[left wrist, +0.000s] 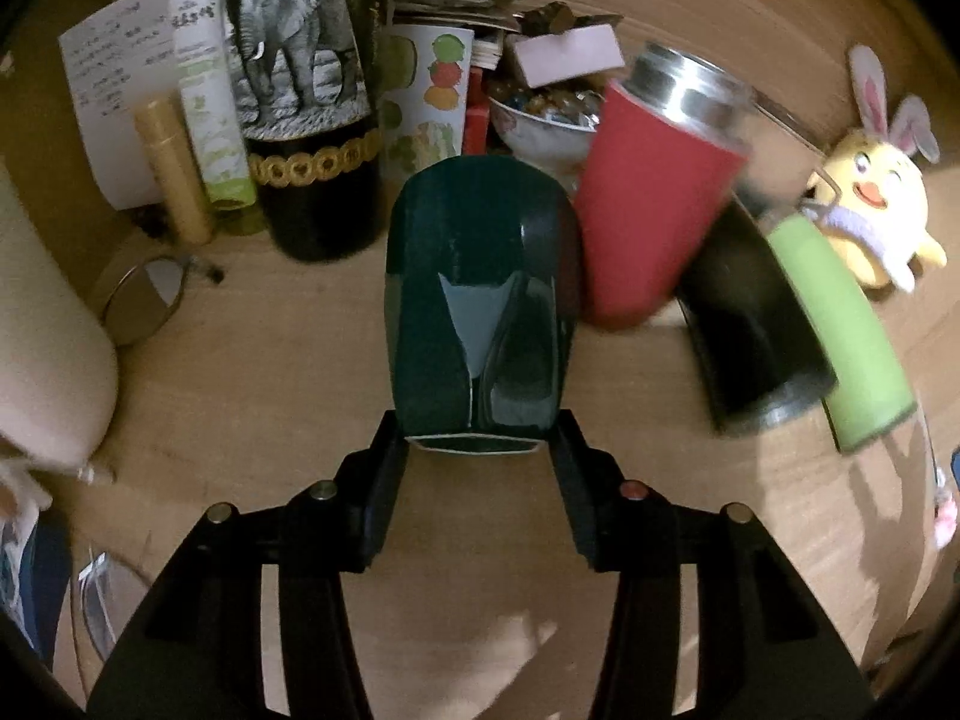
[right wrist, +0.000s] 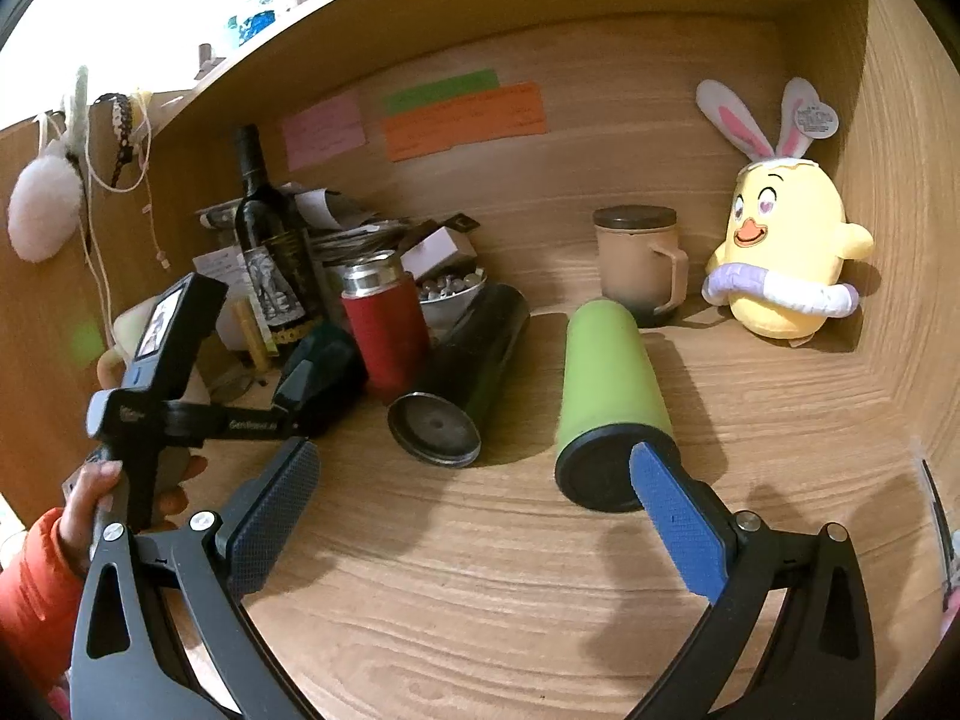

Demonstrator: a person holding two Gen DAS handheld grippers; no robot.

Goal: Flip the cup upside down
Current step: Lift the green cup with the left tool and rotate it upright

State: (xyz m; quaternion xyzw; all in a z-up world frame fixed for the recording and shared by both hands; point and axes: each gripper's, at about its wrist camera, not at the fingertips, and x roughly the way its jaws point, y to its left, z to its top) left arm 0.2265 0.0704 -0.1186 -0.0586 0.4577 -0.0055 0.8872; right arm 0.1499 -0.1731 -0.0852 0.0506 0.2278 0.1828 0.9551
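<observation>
My left gripper (left wrist: 480, 450) was squeezed shut on the dark green cup (left wrist: 480, 306), holding it by its end so it pointed away from me, above the wooden desk (left wrist: 240, 408). I could not see inside it. My right gripper (right wrist: 474, 510) was wide open and held nothing. Just past its blue pad lay a light green bottle (right wrist: 612, 384) on its side, beside a black bottle (right wrist: 480, 354), also lying down. A red flask (right wrist: 387, 324) stood near them. Farther back, a bowl (right wrist: 450, 300) held small round shiny things. At the back stood a lidded mug (right wrist: 639, 264) near a yellow chick toy (right wrist: 786, 252).
</observation>
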